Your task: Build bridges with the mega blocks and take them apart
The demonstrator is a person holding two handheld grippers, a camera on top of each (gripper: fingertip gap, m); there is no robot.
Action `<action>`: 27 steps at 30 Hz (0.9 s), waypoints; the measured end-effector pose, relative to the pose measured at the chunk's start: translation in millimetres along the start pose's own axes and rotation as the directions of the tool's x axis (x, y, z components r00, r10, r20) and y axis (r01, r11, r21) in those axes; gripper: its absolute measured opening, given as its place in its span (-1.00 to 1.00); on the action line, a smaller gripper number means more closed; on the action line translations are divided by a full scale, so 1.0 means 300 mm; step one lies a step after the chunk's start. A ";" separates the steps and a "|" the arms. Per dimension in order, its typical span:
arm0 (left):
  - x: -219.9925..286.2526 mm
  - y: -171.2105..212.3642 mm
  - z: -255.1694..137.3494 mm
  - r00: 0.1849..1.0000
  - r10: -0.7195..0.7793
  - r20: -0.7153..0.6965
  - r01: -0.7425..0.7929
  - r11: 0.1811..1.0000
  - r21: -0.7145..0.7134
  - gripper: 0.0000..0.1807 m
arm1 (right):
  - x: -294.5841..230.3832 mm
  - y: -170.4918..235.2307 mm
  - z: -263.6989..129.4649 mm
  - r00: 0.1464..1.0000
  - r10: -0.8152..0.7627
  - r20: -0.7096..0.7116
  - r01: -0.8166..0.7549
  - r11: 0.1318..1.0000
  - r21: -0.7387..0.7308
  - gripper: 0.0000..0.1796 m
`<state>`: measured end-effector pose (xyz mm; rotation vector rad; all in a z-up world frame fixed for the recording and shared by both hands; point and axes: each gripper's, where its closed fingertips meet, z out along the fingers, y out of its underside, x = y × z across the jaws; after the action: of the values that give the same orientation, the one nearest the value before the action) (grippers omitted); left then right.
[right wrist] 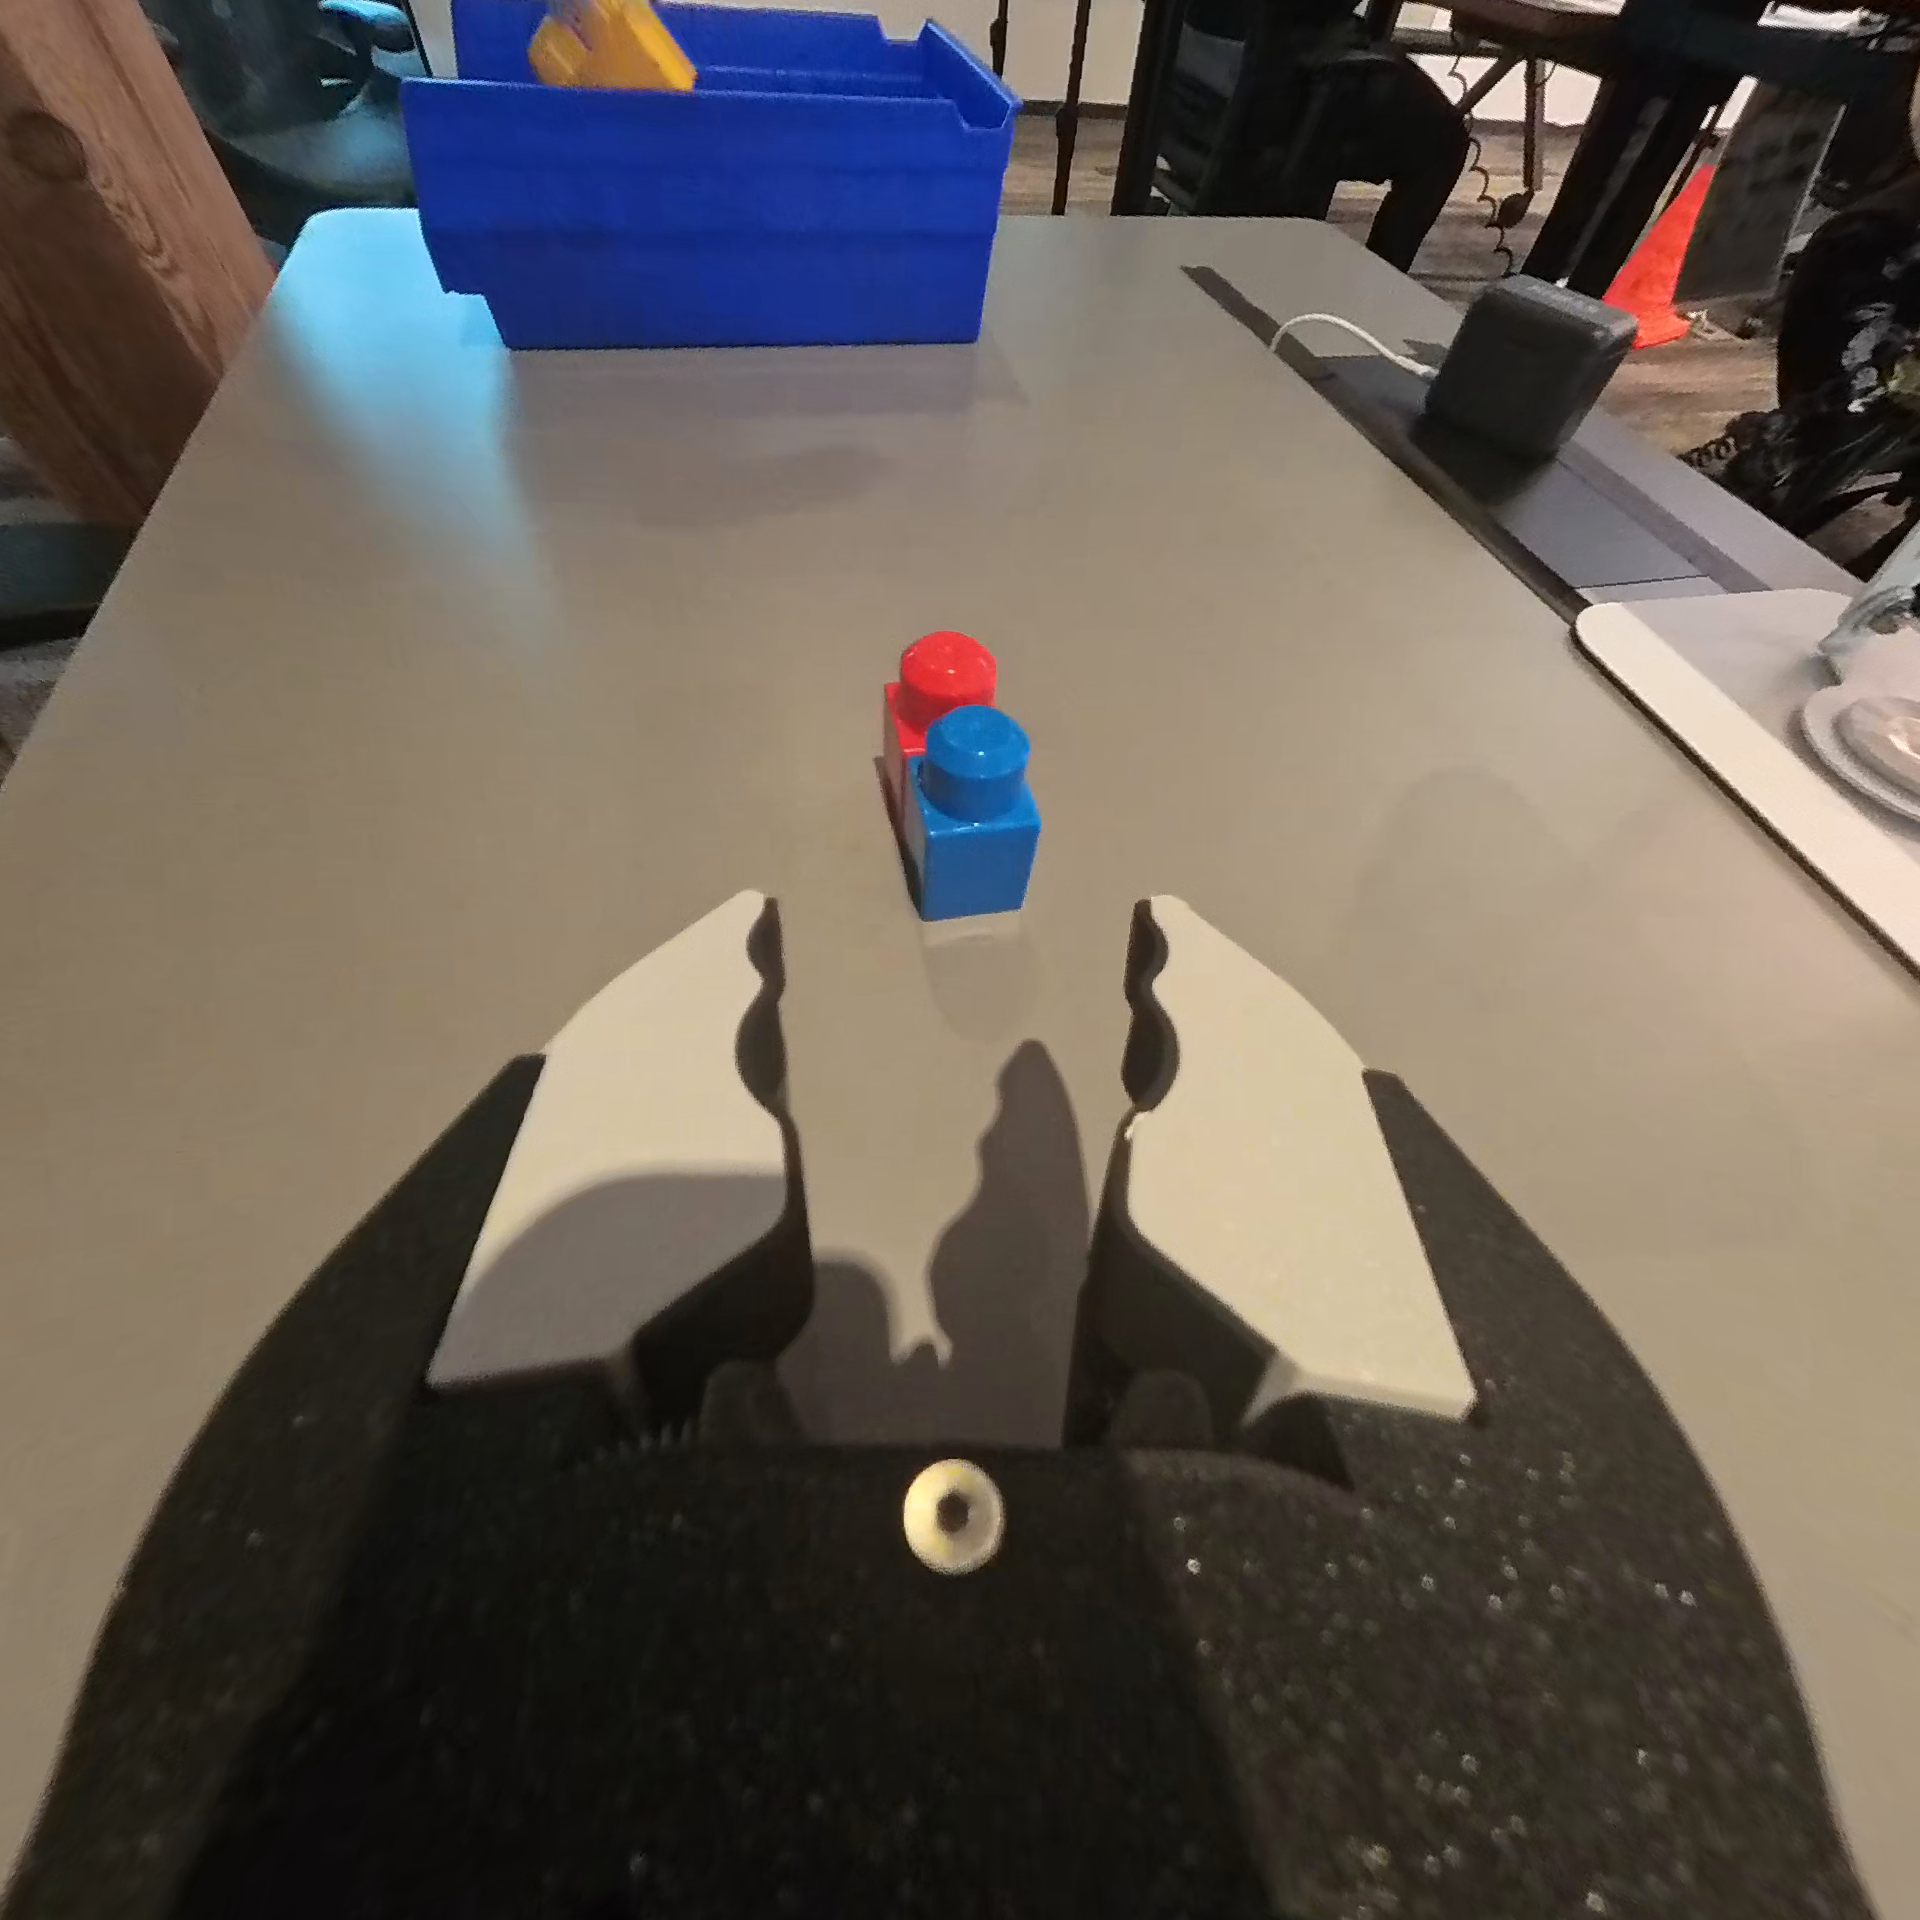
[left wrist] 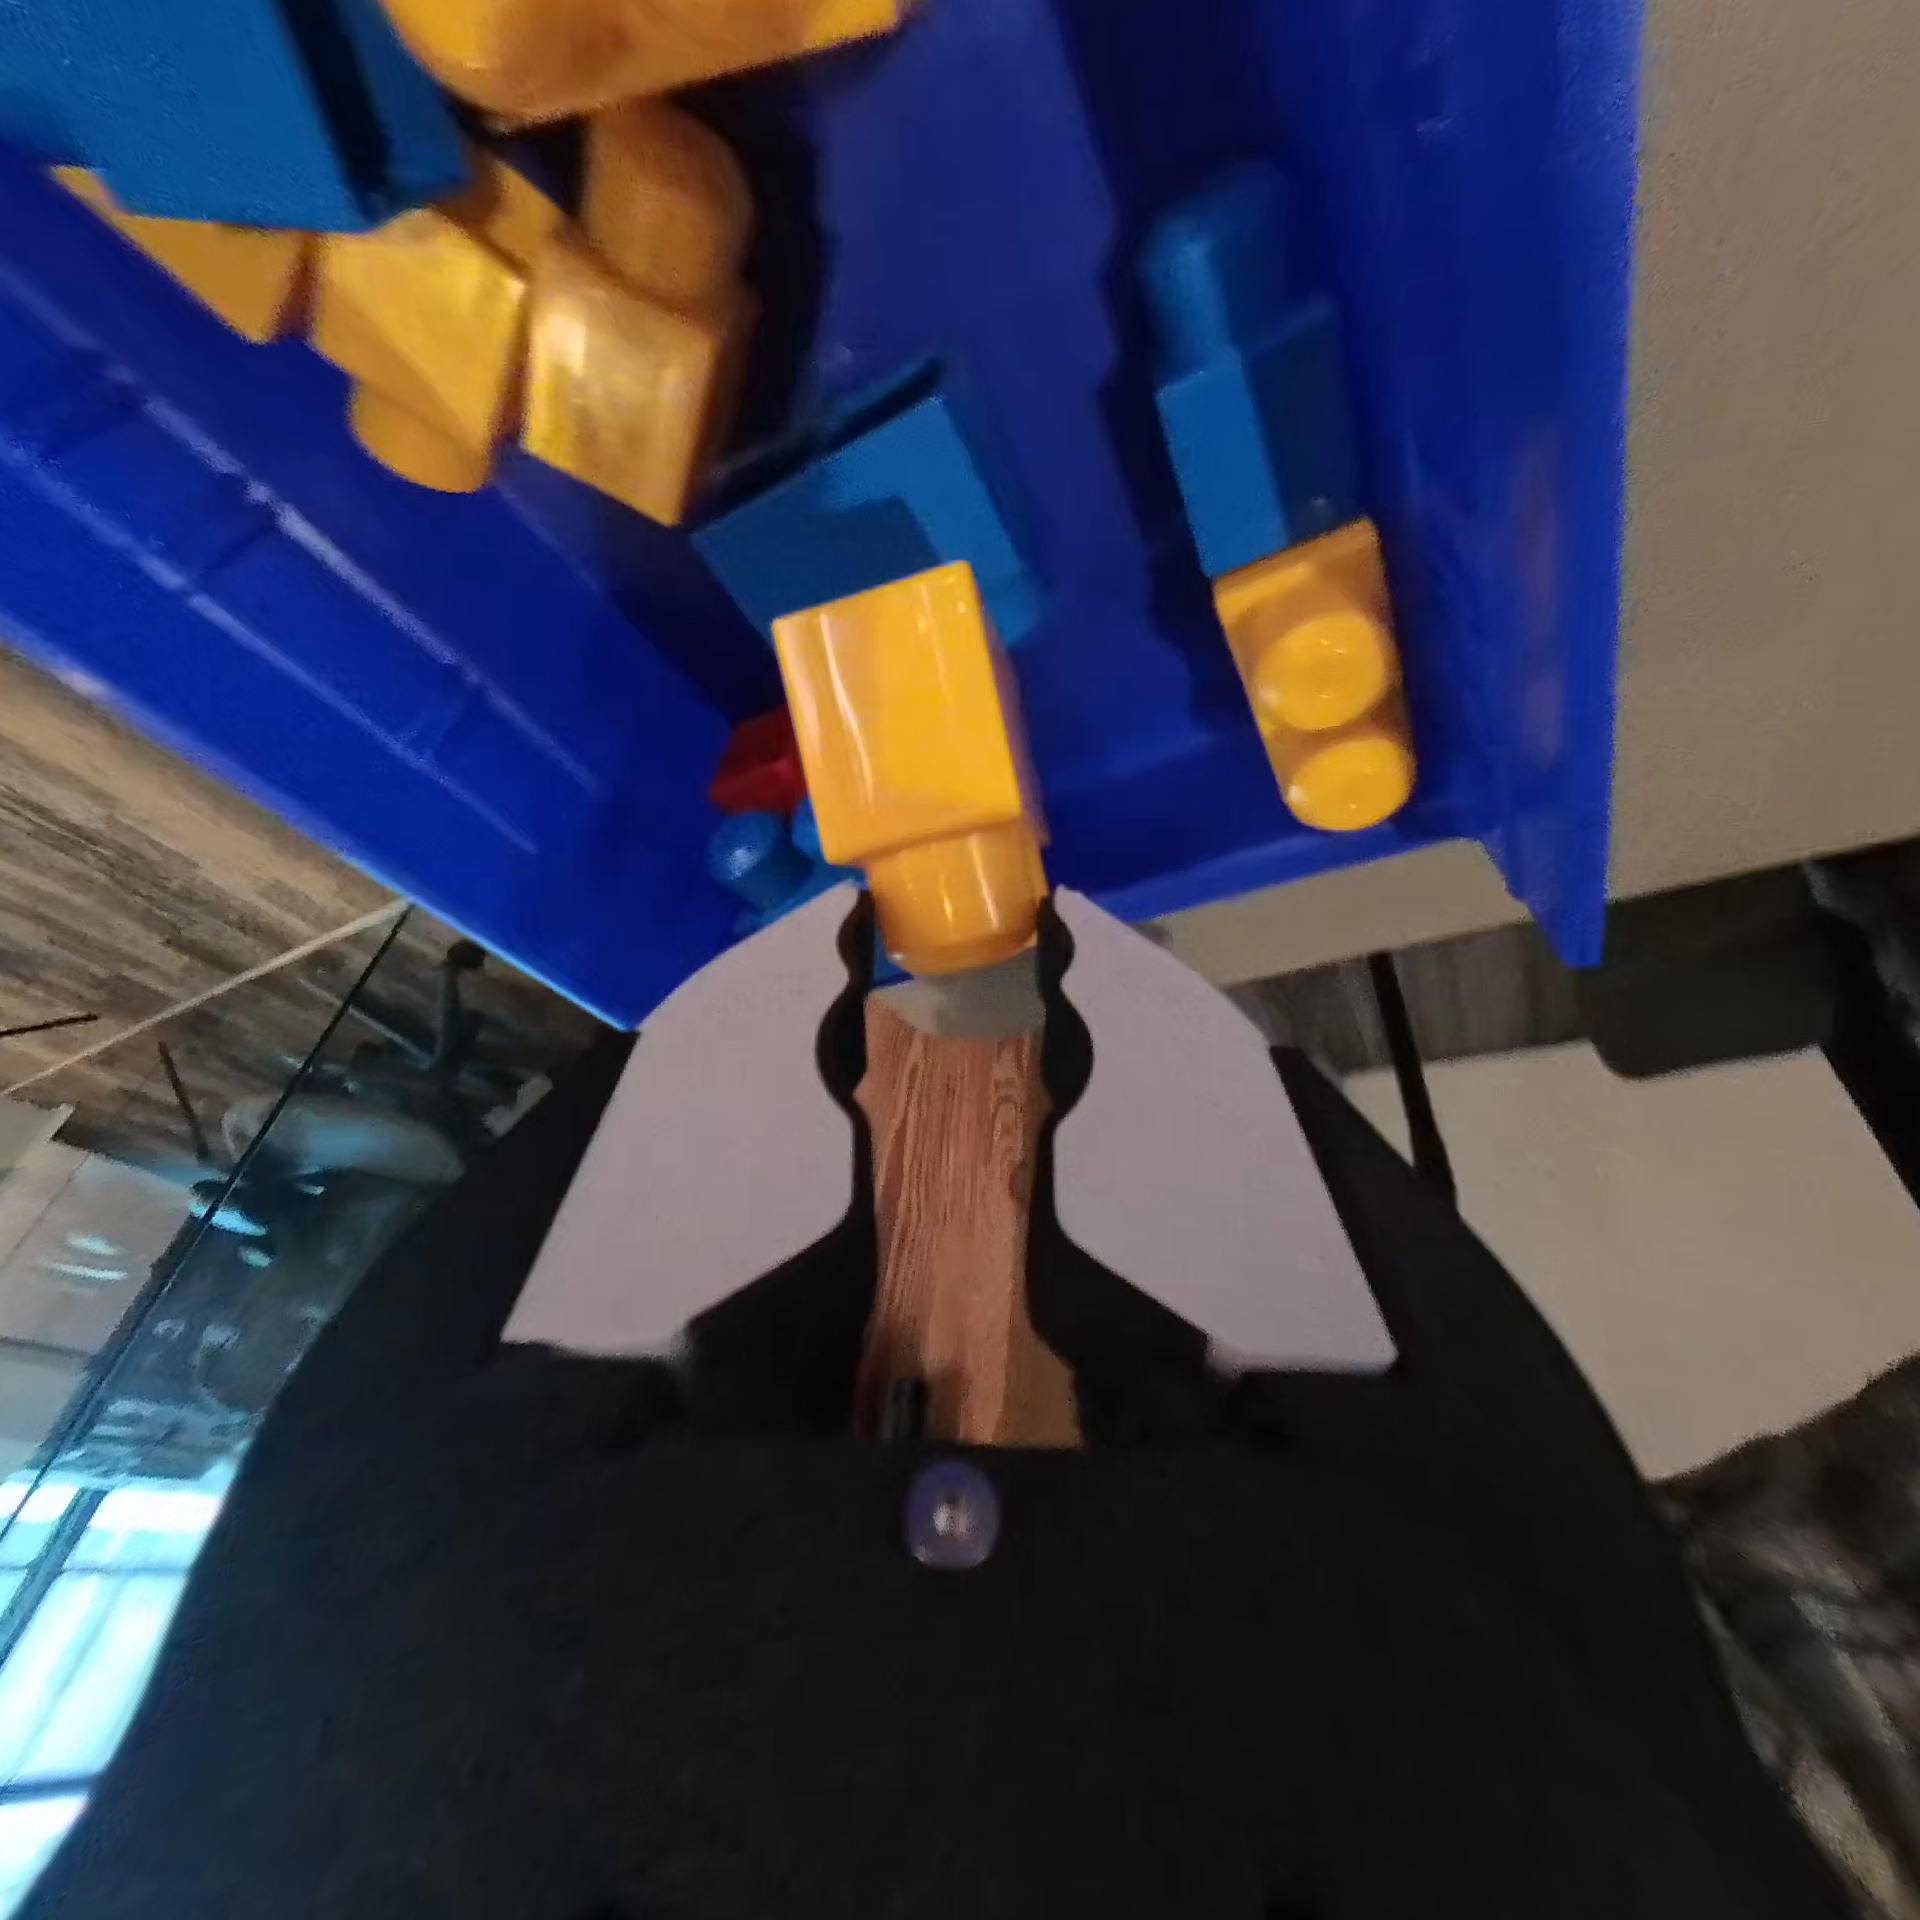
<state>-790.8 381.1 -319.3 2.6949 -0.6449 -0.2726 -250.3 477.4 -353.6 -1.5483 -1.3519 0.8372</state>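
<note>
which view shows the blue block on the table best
The right wrist view: the blue block stands upright on the grey table, sharp and unblocked, just ahead of the open right tool, against a red block. The left wrist view does not show the tabletop.

My work surface is a smooth grey rectangular table (right wrist: 520,675). Near its middle a small blue plastic one-stud block (right wrist: 975,821) stands upright, touching a small red plastic one-stud block (right wrist: 940,681) just behind it. At the far edge sits a deep blue plastic bin (right wrist: 707,223). On the right, a dark grey rounded box (right wrist: 1522,364) rests on a dark strip.
</note>
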 end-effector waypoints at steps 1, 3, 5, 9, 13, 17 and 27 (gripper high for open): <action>0.010 -0.008 0.010 1.000 0.019 -0.011 -0.020 0.999 -0.042 -0.67 | -0.001 0.000 0.000 1.000 -0.001 0.001 0.001 1.000 0.000 -0.29; 0.010 -0.045 0.029 0.999 0.041 -0.014 -0.042 0.996 -0.073 -0.67 | -0.002 -0.002 -0.001 1.000 0.000 0.003 0.000 1.000 0.003 -0.30; 0.008 -0.097 0.044 0.999 0.040 -0.030 -0.041 0.998 -0.053 -0.67 | -0.004 -0.002 -0.002 1.000 0.003 0.007 -0.003 1.000 0.004 -0.30; -0.013 -0.161 0.063 0.999 0.039 -0.038 -0.039 0.999 -0.001 -0.67 | -0.005 0.001 -0.001 1.000 0.007 0.012 -0.007 1.000 0.000 -0.28; -0.028 -0.184 0.057 0.999 0.023 -0.039 -0.019 0.995 0.100 -0.66 | -0.004 -0.003 -0.005 1.000 0.009 0.010 -0.010 1.000 0.006 -0.26; -0.028 -0.199 0.026 0.998 0.006 -0.065 0.016 0.945 0.326 -0.54 | -0.002 -0.008 -0.007 1.000 0.012 0.006 -0.012 1.000 0.017 -0.24; -0.017 -0.130 -0.027 0.993 -0.038 0.112 -0.074 0.534 0.842 -0.33 | 0.007 -0.040 -0.015 1.000 0.002 -0.015 -0.001 0.998 0.070 -0.23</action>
<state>-777.6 418.4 -326.3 3.6321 -1.0610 -0.1111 -250.5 478.7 -340.5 -1.4989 -1.2974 0.8634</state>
